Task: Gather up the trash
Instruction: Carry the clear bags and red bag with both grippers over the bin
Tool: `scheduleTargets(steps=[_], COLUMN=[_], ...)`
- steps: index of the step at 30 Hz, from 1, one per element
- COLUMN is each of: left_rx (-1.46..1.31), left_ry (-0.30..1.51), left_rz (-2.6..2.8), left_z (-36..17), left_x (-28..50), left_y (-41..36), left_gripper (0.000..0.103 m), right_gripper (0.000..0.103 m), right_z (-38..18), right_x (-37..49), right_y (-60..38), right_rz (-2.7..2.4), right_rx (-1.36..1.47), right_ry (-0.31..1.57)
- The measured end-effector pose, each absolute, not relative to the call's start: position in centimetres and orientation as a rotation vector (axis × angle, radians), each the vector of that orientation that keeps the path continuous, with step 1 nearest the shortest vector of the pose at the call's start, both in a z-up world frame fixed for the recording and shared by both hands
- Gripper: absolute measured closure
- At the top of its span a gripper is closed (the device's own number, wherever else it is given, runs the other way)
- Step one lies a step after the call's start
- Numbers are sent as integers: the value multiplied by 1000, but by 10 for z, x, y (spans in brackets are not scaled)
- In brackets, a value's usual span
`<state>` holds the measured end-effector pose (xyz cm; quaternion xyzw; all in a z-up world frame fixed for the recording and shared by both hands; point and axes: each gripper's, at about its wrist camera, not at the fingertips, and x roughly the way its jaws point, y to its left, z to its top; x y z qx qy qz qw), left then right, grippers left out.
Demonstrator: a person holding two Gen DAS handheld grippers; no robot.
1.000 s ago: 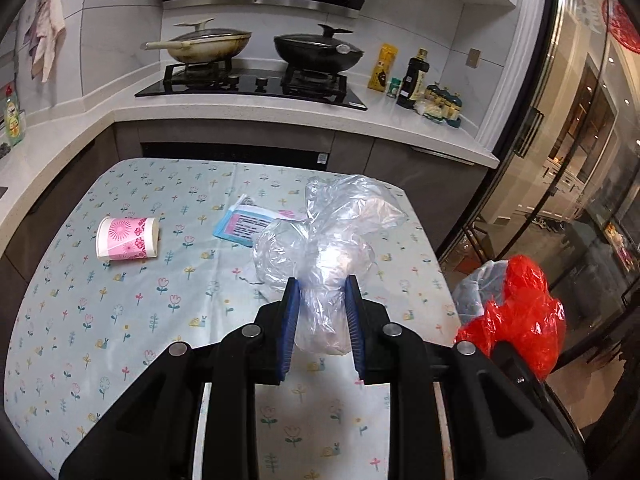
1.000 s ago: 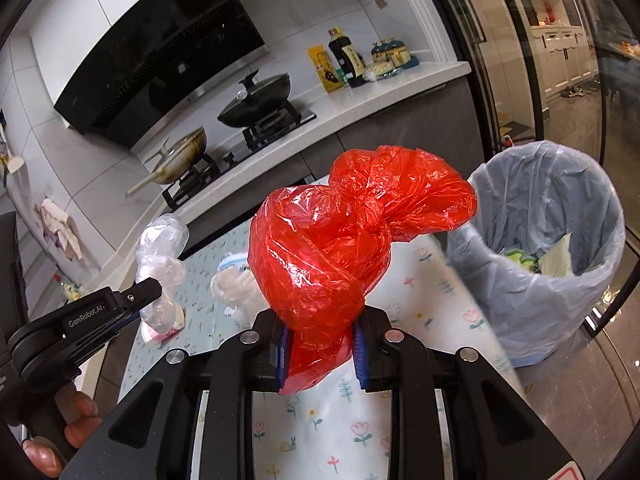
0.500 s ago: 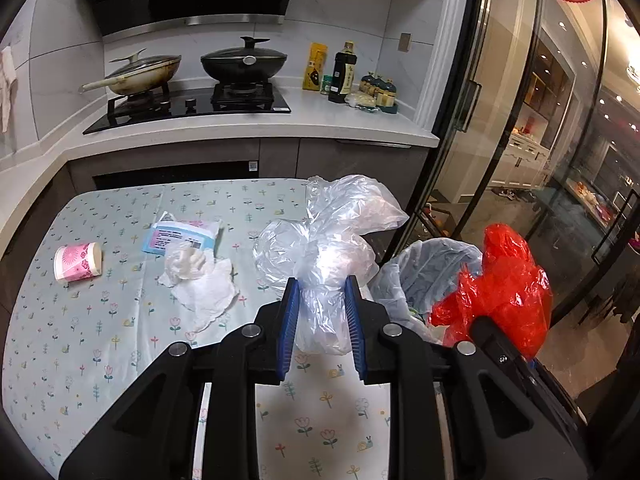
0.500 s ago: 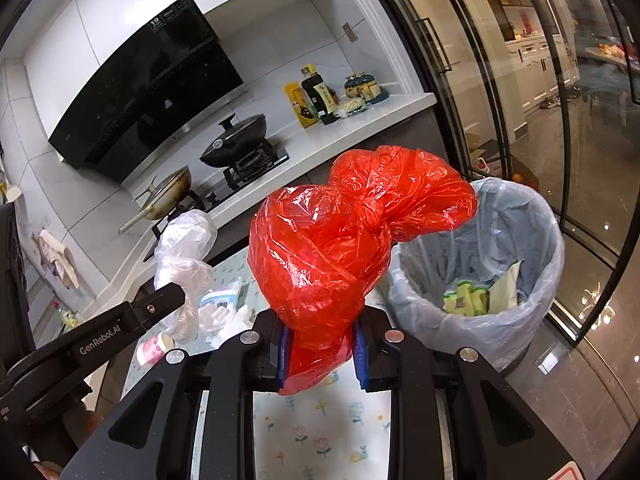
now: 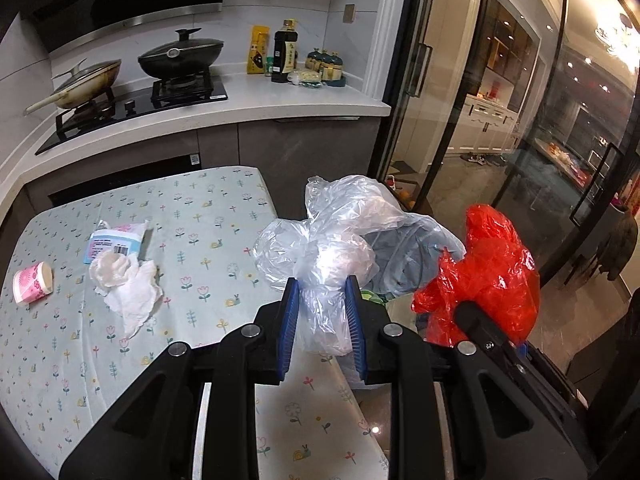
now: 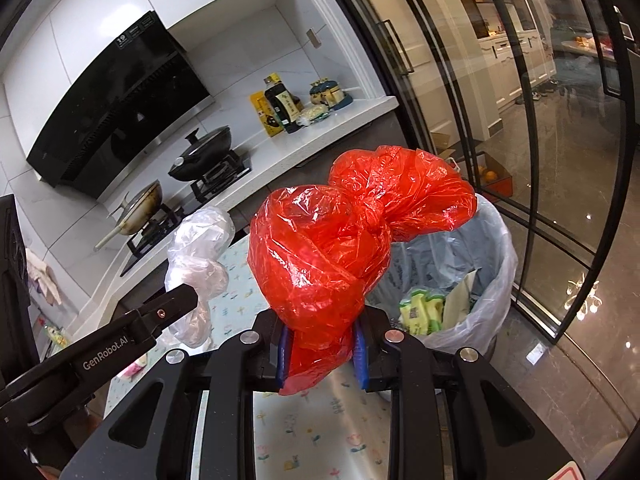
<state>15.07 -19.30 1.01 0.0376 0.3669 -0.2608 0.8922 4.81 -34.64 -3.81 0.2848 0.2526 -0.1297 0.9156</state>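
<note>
beside the bin (image 6: pixel 486 280), a clear bag (image 5: pixel 320 248) is clamped in the left gripper (image 5: pixel 322 320) and a red bag (image 6: pixel 352 240) in the right gripper (image 6: pixel 320 350), neither dropped yet; a tissue (image 5: pixel 128 284), a packet (image 5: pixel 114 240) and a cup (image 5: pixel 32 282) are left on the table (image 5: pixel 200 240).

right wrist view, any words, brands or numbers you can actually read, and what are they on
"GenRobot.AI": on the side of the left gripper, which is shut on the clear plastic bag.
"19": on a small sticker at the corner of the black range hood; the line under it is too small to read.
Labels on the sauce bottle, the yellow packet and the green packets in the bin: too blurred to read.
</note>
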Motion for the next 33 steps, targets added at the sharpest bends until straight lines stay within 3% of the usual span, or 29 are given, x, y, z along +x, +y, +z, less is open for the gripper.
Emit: scheduleTargets(steps=[15, 30, 33], left_rx=[183, 236, 236], left_ry=[829, 884, 897], left_rz=[-638, -688, -699], left_z=[-34, -71, -74], left_x=[173, 204, 209], left_y=[-271, -302, -305], left_gripper=[80, 79, 73], right_gripper=[80, 79, 78], right_z=[-74, -104, -108], right_x=[77, 104, 107], right_y=[-399, -422, -425], right_rz=[-372, -420, -422], right_rx=[587, 610, 605], right_ry=[599, 662, 678])
